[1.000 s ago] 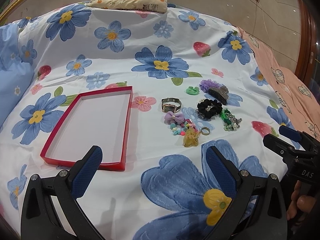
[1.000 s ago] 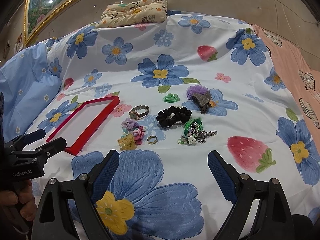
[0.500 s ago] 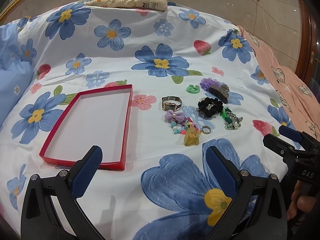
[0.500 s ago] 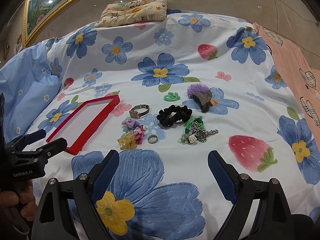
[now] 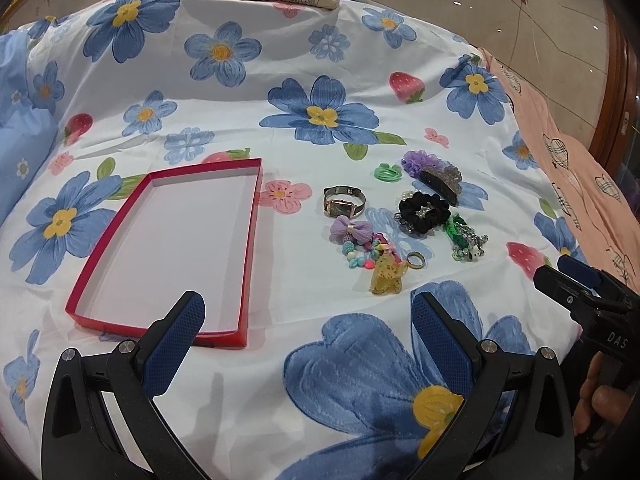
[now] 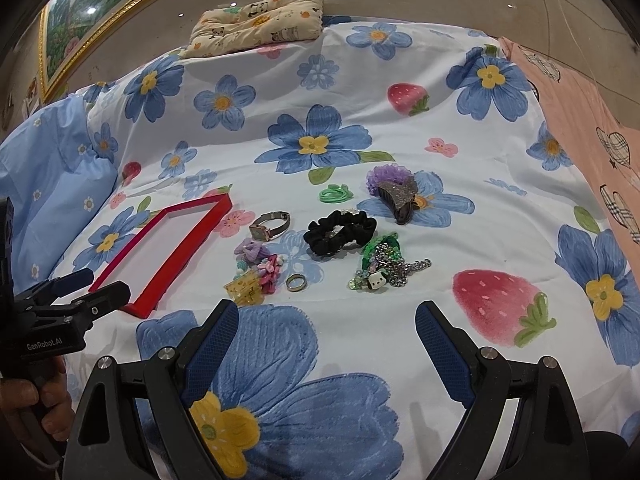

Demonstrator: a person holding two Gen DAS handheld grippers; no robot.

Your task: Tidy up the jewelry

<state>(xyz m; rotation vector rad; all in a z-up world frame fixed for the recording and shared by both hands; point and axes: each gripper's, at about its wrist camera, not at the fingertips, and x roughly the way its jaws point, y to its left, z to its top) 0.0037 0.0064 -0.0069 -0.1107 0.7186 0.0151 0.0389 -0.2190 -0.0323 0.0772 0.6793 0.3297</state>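
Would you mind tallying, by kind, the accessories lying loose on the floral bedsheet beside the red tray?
Hair pieces: 6 – purple frilly scrunchie, grey glitter claw clip, black scrunchie, green coil ties, lilac bow, yellow translucent clip
Watches: 1 – square-faced metal watch
Rings: 1 – plain metal band
Beaded or chain pieces: 2 – pastel beads, green chain charm
Total: 10

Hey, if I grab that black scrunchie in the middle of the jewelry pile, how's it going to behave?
The black scrunchie looks like gathered fabric, so it will probably squash and sag rather than stay stiff. It seems light and unlikely to roll. It lies close against the green chain charm, which might drag along.
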